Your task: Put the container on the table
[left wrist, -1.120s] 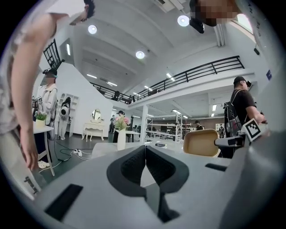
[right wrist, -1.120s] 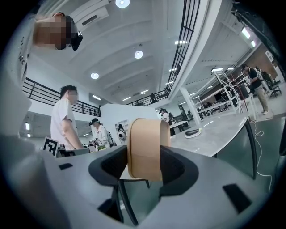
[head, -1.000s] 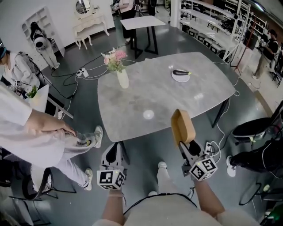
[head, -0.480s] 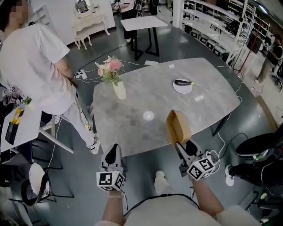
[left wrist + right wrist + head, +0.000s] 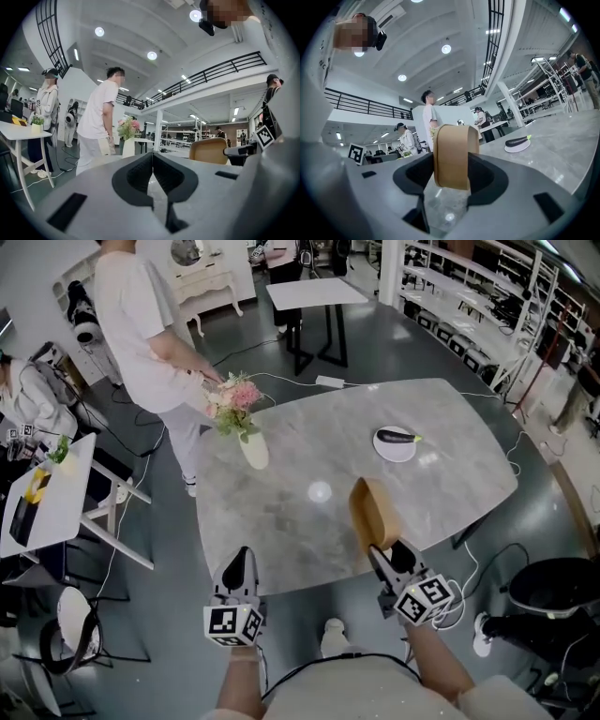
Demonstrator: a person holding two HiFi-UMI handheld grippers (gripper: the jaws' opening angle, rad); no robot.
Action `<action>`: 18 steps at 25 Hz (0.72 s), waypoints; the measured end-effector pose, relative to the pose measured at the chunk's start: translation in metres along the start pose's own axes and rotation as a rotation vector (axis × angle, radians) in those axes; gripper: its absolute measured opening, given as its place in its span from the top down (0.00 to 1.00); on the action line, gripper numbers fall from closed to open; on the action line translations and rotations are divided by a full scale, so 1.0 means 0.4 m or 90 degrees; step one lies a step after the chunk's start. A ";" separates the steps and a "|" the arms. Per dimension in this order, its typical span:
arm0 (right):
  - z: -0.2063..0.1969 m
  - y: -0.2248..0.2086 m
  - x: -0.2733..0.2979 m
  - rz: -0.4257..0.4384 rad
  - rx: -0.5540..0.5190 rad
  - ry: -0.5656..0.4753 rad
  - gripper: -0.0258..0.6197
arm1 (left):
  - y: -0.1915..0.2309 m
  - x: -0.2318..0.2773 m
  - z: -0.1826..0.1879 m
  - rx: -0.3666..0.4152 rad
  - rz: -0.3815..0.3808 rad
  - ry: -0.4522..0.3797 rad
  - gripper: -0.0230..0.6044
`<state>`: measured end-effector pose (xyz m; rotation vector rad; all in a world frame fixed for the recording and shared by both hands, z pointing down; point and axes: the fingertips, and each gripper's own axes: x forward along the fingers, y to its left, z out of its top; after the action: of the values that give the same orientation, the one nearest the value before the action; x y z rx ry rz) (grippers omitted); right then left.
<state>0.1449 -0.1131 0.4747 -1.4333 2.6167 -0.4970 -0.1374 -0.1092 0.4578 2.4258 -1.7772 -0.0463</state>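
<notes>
Right gripper (image 5: 386, 555) clamps the tan container (image 5: 372, 512) on edge — poised over the marble table (image 5: 450, 484) for set-down; left gripper (image 5: 239, 566) closed, empty.

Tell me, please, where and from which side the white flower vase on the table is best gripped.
Grip the vase across its plain body, below the flowers, coming in level from the near edge of the table. It stands upright and the blooms spread over its mouth, so a top approach looks blocked.
</notes>
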 end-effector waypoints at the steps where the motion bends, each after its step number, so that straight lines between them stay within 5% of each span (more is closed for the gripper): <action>1: 0.003 -0.009 0.011 0.003 0.001 0.001 0.61 | 0.001 0.011 0.000 -0.001 0.003 0.000 0.96; 18: -0.020 -0.107 0.098 0.035 0.029 0.037 0.62 | -0.012 0.126 -0.021 0.000 0.025 0.011 0.96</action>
<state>0.1556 -0.1654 0.4988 -1.3499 2.6624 -0.5965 -0.1165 -0.1547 0.4683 2.3840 -1.8164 -0.0218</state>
